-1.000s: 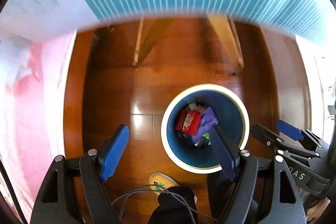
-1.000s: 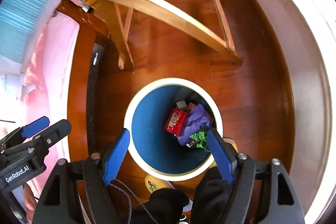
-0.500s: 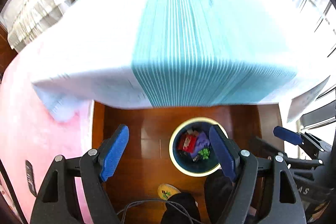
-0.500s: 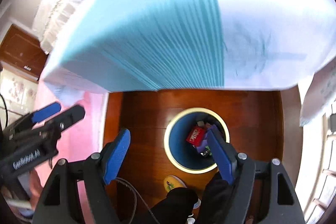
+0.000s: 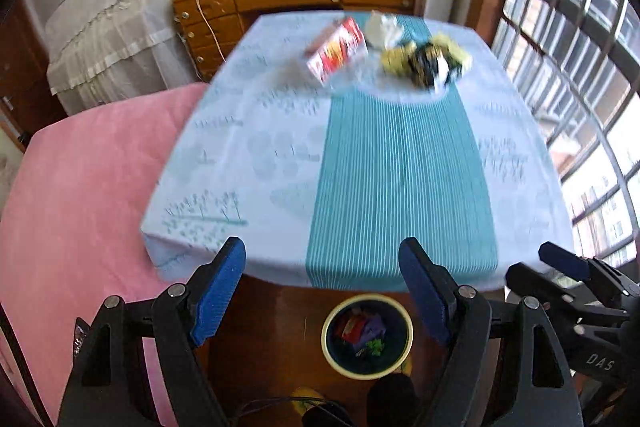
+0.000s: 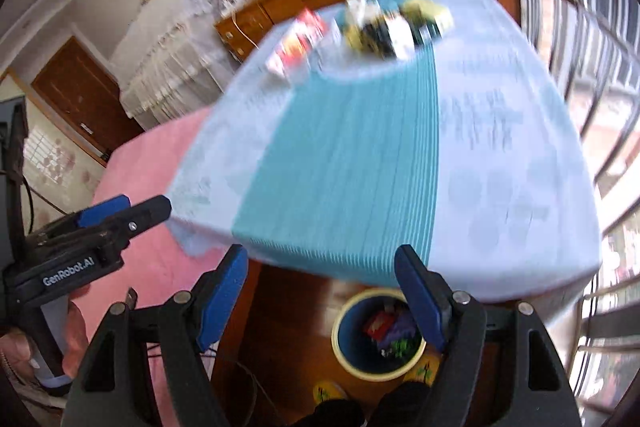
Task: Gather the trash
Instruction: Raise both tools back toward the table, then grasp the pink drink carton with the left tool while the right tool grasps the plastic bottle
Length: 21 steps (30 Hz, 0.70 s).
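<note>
I am between pickups: both my left tongs (image 5: 322,291) and my right tongs (image 6: 320,293) hang released and empty above the near edge of the bench (image 5: 248,163). The bin (image 5: 367,335) sits on the floor at 6 o'clock, some scraps inside. The remaining trash, a red packet (image 5: 338,50) and a yellow-black wrapper heap (image 5: 426,61) (blurred), lies at 12 o'clock at the far end. Next I judge a long reach across open cloth; the bench edges fall close left and right.
</note>
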{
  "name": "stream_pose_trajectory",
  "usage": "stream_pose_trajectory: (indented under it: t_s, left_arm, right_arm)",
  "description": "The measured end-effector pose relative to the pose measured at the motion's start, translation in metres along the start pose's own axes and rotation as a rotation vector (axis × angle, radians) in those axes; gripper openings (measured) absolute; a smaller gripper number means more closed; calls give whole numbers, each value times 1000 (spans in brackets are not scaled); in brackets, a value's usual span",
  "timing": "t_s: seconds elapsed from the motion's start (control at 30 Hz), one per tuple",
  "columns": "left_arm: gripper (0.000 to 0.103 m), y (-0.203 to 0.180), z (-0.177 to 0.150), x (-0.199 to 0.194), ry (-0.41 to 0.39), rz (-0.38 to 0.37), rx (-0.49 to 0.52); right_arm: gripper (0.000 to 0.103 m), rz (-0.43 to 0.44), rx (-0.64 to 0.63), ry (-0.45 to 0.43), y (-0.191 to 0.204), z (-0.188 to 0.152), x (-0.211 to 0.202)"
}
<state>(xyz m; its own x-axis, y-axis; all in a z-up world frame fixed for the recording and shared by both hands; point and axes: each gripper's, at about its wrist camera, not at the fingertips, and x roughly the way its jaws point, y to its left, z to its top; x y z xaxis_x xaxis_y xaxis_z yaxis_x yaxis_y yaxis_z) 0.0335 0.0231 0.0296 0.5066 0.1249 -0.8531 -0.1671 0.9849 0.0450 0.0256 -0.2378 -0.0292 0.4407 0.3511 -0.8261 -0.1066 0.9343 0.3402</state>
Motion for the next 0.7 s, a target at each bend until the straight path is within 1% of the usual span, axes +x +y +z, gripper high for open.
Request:
stream_pose_trajectory:
  t_s: [0.3,0.4,0.57,0.63,0.7]
  left_arm:
    - [77,2,56,-50,-121,74,-60]
    - [77,1,73,-61,-163,134,-71]
    - [77,-3,93,-61,-157,181,-57]
    - [77,-5,100,-57,-139,192,-44]
    - [77,-6,108,-51,-117,188,-37]
  right_arm:
    - [76,78,-103,-121,-1,67,-33]
    - [76,101,-126,-134,-6,84,-36]
    - [76,139,-124,-113,-17,116,-28]
    - [76,139,-119,-106,-20,124,-23]
    - [76,129,-109,-82,-24,134,-14]
